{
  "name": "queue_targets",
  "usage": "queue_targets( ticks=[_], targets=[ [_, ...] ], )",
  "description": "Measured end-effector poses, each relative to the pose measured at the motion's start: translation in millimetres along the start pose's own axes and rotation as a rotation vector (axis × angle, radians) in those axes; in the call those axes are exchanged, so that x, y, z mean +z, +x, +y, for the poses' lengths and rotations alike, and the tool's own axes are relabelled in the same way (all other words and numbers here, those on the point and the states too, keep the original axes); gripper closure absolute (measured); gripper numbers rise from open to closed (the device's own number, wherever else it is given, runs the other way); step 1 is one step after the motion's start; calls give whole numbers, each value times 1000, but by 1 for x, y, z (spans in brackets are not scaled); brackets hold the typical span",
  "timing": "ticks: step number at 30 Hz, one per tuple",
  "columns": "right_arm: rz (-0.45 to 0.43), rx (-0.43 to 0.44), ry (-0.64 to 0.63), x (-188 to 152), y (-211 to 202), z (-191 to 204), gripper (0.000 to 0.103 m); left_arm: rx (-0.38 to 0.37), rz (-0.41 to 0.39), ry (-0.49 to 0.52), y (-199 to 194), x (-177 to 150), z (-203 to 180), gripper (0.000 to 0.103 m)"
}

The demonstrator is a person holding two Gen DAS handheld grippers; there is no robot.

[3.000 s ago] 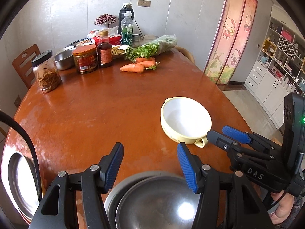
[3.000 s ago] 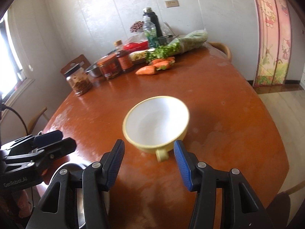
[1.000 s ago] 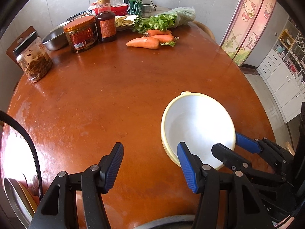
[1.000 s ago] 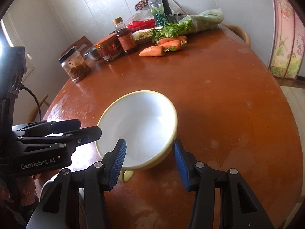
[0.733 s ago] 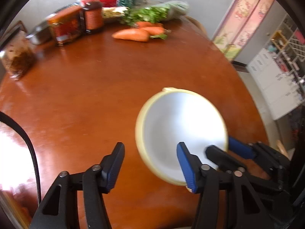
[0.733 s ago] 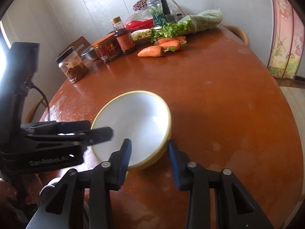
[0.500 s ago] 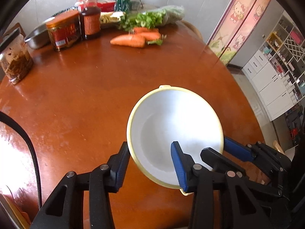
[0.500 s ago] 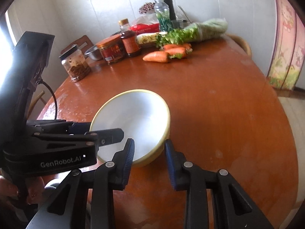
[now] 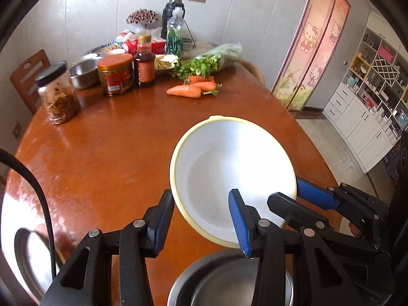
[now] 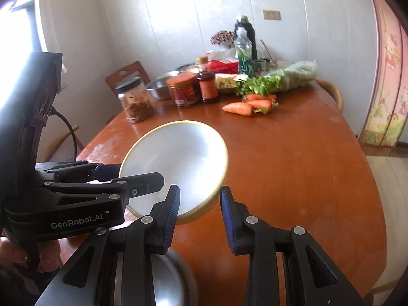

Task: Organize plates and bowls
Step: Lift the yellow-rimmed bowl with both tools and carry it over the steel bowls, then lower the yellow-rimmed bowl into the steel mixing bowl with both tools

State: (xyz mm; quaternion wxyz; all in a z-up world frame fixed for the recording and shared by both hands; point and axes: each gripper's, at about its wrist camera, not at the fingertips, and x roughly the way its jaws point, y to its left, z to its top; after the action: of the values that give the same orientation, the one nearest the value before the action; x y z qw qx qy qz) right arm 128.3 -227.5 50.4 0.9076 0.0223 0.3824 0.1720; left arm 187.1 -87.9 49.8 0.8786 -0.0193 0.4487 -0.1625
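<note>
Both your grippers pinch the white, yellow-rimmed bowl [image 9: 229,168] at its near rim, tilted above the wooden tabletop [image 9: 107,153]: left gripper [image 9: 201,219] and right gripper [image 10: 199,209] fingers each clamp the rim. A steel bowl [image 9: 229,283] sits below.

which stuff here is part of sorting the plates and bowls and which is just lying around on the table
Part of the job:
- white bowl with yellow rim, gripped by the left gripper and right gripper
- steel bowl below it
- steel plate at the table edge

Just lying about:
- carrots
- leafy greens
- jars
- sauce bottle
</note>
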Motion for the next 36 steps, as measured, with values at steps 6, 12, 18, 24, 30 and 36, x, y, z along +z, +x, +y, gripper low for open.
queue_targets(
  ticks=[6, 12, 18, 24, 30, 36],
  targets=[
    [-11, 12, -28, -21, -20, 22, 69, 19, -12, 5, -24, -34, -2, 59],
    [-14, 16, -55, -51, -39, 38, 69, 24, -28, 14, -38, -67, -6, 59],
    [-11, 14, -79, -80, -49, 46, 68, 38, -51, 25, -46, -95, -13, 59],
    [-23, 16, -98, -92, -54, 49, 68, 52, -53, 38, -45, -111, -18, 59],
    [-12, 7, -106, -101, -54, 49, 68, 79, -63, 58, -47, -120, -26, 59],
    [-10, -3, -124, -105, -53, 51, 68, 89, -69, 64, -49, -124, -27, 59]
  ],
)
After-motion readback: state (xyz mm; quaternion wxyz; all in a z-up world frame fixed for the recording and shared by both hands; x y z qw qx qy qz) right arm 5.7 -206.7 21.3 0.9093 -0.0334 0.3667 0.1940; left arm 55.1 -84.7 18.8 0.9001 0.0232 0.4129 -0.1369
